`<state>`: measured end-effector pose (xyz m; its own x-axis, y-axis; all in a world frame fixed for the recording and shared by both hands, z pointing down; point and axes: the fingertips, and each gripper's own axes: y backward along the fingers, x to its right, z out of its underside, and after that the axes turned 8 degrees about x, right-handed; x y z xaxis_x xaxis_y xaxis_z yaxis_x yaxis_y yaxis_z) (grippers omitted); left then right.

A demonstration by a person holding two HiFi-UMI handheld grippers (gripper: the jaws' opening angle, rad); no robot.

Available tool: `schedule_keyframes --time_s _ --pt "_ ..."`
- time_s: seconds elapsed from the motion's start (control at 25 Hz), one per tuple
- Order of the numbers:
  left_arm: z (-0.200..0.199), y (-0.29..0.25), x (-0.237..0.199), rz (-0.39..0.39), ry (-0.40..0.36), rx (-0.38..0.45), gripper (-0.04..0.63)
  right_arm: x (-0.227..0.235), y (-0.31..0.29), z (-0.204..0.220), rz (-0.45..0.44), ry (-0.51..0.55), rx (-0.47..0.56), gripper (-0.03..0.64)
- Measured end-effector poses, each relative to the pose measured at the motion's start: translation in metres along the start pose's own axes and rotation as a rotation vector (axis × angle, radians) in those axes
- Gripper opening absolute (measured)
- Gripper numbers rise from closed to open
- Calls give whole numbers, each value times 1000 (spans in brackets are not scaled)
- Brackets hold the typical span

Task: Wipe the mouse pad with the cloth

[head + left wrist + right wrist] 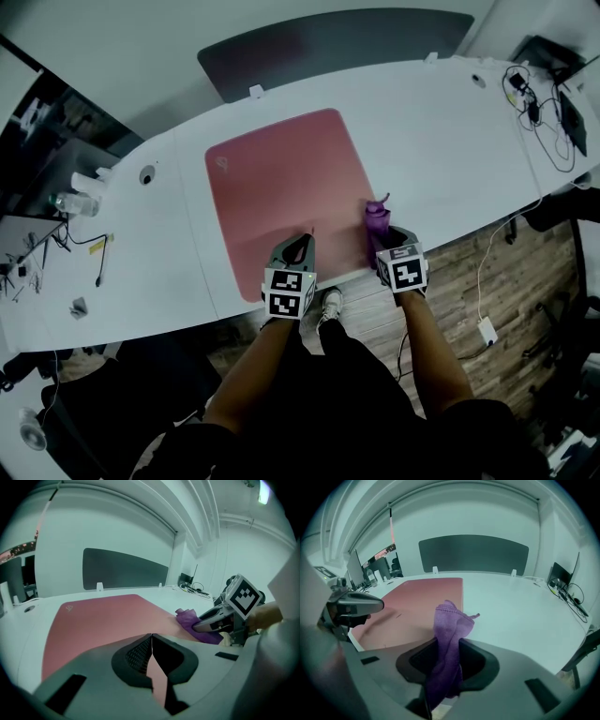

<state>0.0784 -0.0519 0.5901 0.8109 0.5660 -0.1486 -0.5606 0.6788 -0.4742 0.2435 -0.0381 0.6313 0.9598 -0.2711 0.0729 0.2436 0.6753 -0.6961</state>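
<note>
Both at the mouse pad's [281, 183] near edge: left claw [151, 640] pressed together, right claw [447, 645] clamping the cloth [451, 619].

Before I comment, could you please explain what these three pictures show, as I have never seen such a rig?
There is no robot: a person holds a two-jaw gripper in each hand. One picture looks down from a camera on the person's head; the other two come from cameras riding on each gripper, looking along its jaws. On the long white table lies a large pink rectangular mouse pad. The right gripper is shut on a purple fleecy cloth at the pad's right edge. The left gripper has its jaws together, nothing between them, over the pad's near edge.
</note>
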Motion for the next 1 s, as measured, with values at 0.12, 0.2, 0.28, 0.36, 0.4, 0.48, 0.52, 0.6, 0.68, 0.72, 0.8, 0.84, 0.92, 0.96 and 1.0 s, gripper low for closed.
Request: schedule_keyframes --time_s 0.12,0.2,0.28,0.36,0.4,0.48,0.52,0.6,0.68,0.72,0.8,0.84,0.92,0.96,1.0 --pt "-1 1 -3 10 6 13 23 0 2 -3 3 -20 10 133" --pt "-6 1 -3 28 8 37 23 1 5 -16 10 -26 48 130" --pt "-14 2 -5 34 5 55 23 0 8 -37 9 -16 107 130" --pt "-21 3 -9 27 1 65 23 -5 14 -61 -1 -3 165 130" --pt "-25 6 -11 21 3 72 23 -7 17 -71 -4 4 188 130" --pt "-37 13 -18 6 16 98 23 -12 24 -90 -2 25 234 130" --pt "-45 17 -22 -3 24 117 23 -14 28 -100 1 39 262 130" --pt "-62 26 -31 -23 30 158 23 -22 36 -123 -1 58 329 130" --pt "-81 37 -42 -51 27 201 23 -31 45 -146 -15 73 399 130" --pt "-91 44 -47 -68 30 222 23 -36 50 -158 -23 83 433 130" --pt "-109 56 -58 -103 46 262 23 -45 62 -180 -32 102 490 130" --pt "-119 63 -64 -120 53 284 23 -50 67 -191 -35 111 512 130" --pt "-137 77 -77 -152 48 328 23 -63 77 -212 -49 128 560 130" --pt "-145 85 -82 -166 37 348 23 -70 82 -222 -61 137 583 130" --pt "-152 92 -86 -177 24 367 23 -78 86 -230 -76 145 604 130"
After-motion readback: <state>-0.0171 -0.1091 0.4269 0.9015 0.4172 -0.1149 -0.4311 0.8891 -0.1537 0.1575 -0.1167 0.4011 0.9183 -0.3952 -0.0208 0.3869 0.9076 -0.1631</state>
